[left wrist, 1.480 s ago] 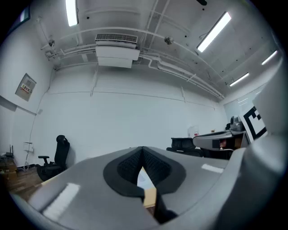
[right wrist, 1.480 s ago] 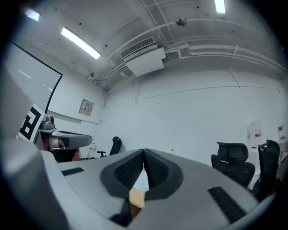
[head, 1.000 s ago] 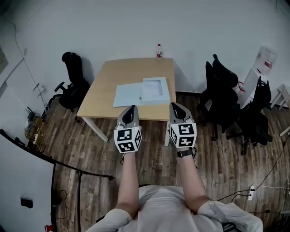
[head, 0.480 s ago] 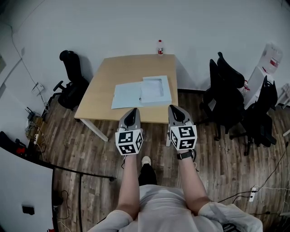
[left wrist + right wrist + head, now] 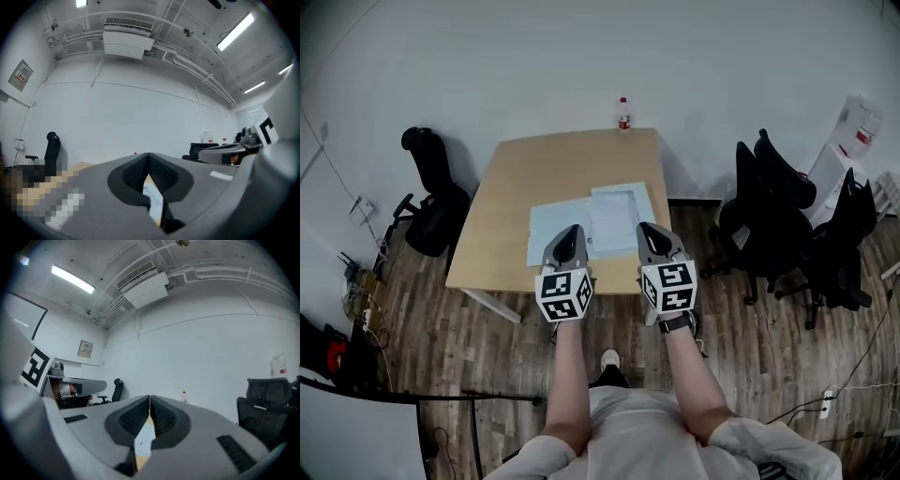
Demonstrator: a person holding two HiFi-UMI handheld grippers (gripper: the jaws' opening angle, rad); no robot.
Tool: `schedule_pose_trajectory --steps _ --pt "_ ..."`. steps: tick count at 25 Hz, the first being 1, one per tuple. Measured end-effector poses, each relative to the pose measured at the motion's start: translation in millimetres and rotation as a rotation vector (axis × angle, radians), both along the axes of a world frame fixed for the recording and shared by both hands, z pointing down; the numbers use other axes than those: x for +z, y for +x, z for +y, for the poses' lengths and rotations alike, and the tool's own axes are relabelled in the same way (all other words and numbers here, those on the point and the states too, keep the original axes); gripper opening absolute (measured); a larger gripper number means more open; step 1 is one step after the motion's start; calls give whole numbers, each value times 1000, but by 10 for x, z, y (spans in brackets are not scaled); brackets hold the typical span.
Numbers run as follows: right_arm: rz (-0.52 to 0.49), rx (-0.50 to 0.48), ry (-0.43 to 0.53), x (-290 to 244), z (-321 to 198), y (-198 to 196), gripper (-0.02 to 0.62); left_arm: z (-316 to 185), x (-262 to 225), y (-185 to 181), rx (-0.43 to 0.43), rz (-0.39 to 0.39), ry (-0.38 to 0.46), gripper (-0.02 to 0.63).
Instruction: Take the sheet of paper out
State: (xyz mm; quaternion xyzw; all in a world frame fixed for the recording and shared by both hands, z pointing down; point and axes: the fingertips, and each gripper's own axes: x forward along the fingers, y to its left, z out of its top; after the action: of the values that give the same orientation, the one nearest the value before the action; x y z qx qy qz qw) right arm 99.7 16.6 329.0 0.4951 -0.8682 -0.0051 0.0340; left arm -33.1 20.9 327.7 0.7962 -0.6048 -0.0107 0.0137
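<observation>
On the wooden table [image 5: 525,178] a pale blue folder [image 5: 555,228] lies open near the front edge. Its right half holds a white sheet of paper [image 5: 617,208]. In the head view my left gripper [image 5: 572,232] reaches just over the table's front edge, at the folder's left half. My right gripper [image 5: 648,232] is level with it at the folder's right edge. Both are shut and hold nothing. In the left gripper view the left gripper [image 5: 148,157] has its pads together, with a strip of paper and table showing below them. The right gripper [image 5: 150,399] looks the same in the right gripper view.
A small bottle with a red cap [image 5: 623,114] stands at the table's far edge by the white wall. A black office chair [image 5: 431,192] stands left of the table. Two more black chairs [image 5: 769,206] stand on the right. Cables and a power strip [image 5: 821,401] lie on the wooden floor.
The person has stepped up to the table. Both grippers have moved forward from over the floor to the table's front edge, still shut.
</observation>
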Motion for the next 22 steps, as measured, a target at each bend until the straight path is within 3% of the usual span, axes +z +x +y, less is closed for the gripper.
schedule_pose_trajectory --steps 7,12,22 --pt "24 4 -35 181 -621 -418 14 -701 213 -333 56 -2 -47 9" --pt "34 14 -15 161 -1083 -664 14 -1238 325 -613 50 -16 -108 9" --pt "62 39 -23 307 -1708 -1028 15 -1815 492 -989 32 -52 -99 9"
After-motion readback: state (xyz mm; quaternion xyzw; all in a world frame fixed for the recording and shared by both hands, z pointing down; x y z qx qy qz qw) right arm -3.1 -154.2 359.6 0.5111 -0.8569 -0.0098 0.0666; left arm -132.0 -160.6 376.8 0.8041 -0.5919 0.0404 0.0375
